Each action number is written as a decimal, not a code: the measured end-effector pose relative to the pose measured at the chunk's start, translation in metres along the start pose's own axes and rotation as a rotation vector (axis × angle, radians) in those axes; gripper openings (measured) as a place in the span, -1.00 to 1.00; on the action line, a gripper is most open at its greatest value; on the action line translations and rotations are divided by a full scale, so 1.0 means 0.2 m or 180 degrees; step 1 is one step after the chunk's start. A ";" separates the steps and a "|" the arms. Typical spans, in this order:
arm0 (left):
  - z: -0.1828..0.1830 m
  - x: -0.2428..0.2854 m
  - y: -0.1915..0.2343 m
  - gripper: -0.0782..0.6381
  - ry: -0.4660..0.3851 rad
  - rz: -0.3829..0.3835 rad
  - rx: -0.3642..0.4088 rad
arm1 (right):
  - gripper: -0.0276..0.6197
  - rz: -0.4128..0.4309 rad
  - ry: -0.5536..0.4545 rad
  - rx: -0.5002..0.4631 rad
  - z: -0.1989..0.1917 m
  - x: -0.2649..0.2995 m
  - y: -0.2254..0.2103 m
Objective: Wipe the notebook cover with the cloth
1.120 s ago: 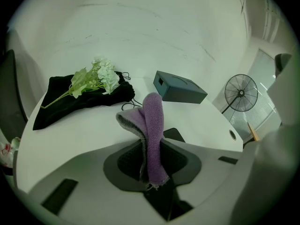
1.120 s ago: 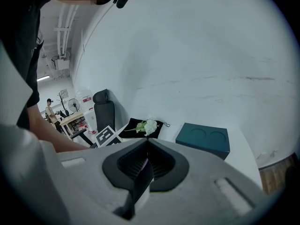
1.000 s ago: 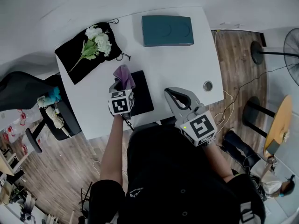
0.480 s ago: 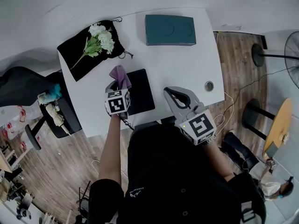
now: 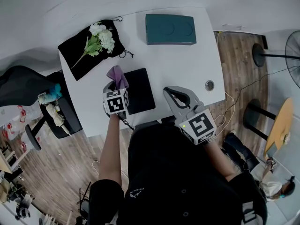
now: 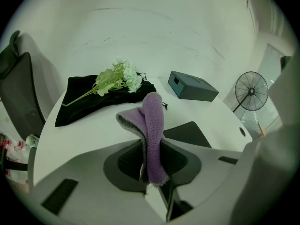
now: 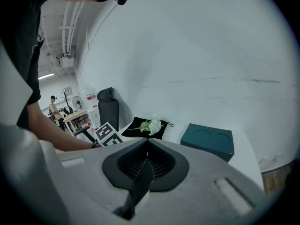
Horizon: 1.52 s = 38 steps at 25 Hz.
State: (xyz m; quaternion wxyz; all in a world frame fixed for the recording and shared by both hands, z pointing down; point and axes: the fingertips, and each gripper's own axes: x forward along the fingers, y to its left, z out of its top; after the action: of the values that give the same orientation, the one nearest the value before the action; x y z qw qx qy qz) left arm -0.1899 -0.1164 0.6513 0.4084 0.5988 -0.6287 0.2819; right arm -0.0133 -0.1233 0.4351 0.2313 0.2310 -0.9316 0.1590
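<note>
At the left edge of the black notebook (image 5: 139, 91), the left gripper (image 5: 114, 87) has its jaws clamped on a purple cloth (image 6: 152, 125), which sticks up above them. The notebook lies flat on the white bench (image 5: 187, 64). Right of the notebook, the right gripper (image 5: 177, 93) has its jaws pressed together, empty.

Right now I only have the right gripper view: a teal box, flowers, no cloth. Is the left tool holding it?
Observer: Yes, the left tool is shut on the purple cloth, which sticks up out of it.
Operator: Where is the notebook?
Observer: The black notebook lies flat on the white table, just right of the left tool.
Operator: And my right tool against it?
Observer: The right tool hangs over the table's near edge, right of the notebook and apart from it.
</note>
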 end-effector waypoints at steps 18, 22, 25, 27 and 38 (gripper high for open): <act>-0.06 -0.16 0.09 -0.54 -0.0064 0.0097 -0.0184 | -0.90 -0.0020 -0.0094 0.0011 0.00 -0.05 0.06; -0.02 -0.21 0.02 -0.54 -0.0164 -0.0064 -0.0212 | -0.90 -0.0050 -0.0132 0.0024 -0.01 -0.07 0.07; 0.01 -0.24 -0.07 -0.54 -0.0208 -0.0230 -0.0177 | -0.90 -0.0045 -0.0140 0.0005 -0.01 -0.08 0.08; 0.02 -0.24 -0.13 -0.54 -0.0193 -0.0355 -0.0150 | -0.90 -0.0062 -0.0145 0.0012 -0.01 -0.09 0.09; -0.03 -0.15 -0.46 -0.54 0.0068 -0.0909 0.0071 | -0.90 -0.0201 -0.0168 0.0056 -0.04 -0.13 0.05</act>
State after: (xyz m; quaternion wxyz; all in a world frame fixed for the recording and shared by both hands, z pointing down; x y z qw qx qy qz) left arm -0.0996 -0.1065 0.6159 0.4443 0.6836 -0.5295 0.2343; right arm 0.0051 -0.1022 0.4263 0.2095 0.2664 -0.9282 0.1535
